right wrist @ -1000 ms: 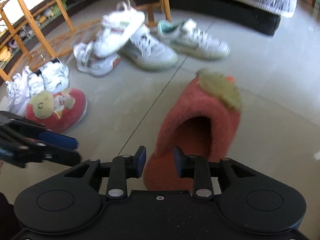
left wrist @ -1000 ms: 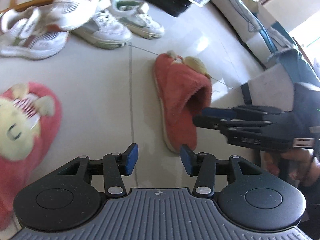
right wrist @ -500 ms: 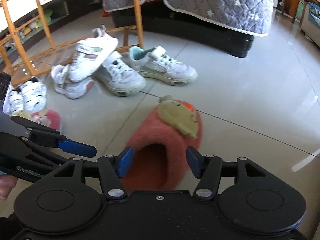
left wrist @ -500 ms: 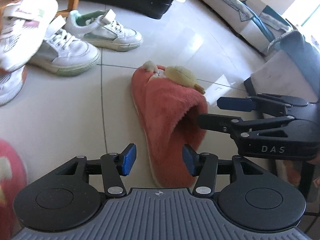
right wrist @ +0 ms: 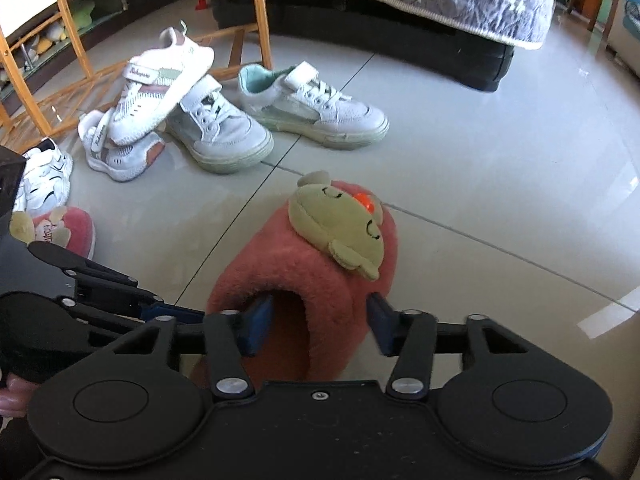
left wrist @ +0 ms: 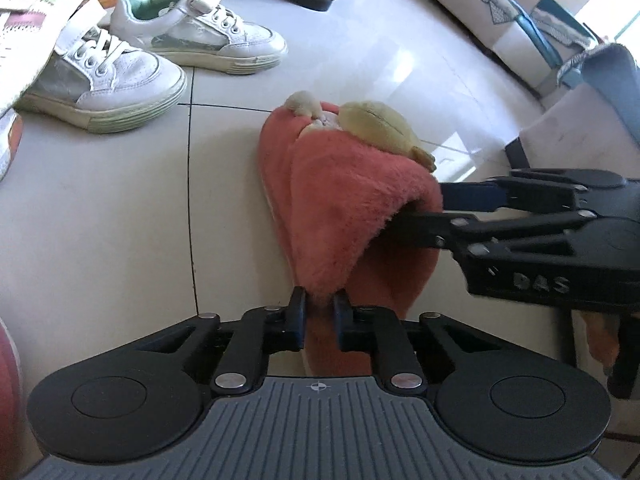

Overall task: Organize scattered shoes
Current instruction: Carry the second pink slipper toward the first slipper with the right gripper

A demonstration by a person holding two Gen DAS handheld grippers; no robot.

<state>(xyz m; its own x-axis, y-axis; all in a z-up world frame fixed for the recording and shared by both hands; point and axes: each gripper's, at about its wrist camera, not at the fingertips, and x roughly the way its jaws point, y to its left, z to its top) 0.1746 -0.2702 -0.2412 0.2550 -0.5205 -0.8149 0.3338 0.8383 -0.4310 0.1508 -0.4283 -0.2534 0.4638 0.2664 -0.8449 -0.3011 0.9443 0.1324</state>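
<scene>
A fluffy red slipper with a yellow-green plush animal on its toe lies on the pale tiled floor. My left gripper is shut on the fuzzy rim of the slipper's upper, at the side nearest me. In the right wrist view the slipper opens toward me. My right gripper straddles it, one pad inside the opening and the other outside the right wall. Its jaws are closing, with a gap still inside. The left gripper reaches in from the left, the right gripper from the right.
A pair of white sneakers lies beyond the slipper, with two pink-trimmed sneakers stacked to their left. A second red slipper sits at far left. A wooden rack and a quilt-draped dark base stand behind.
My left gripper came down onto the slipper and closed on its rim. My right gripper pushed forward, one finger entering the opening, and its jaws have narrowed.
</scene>
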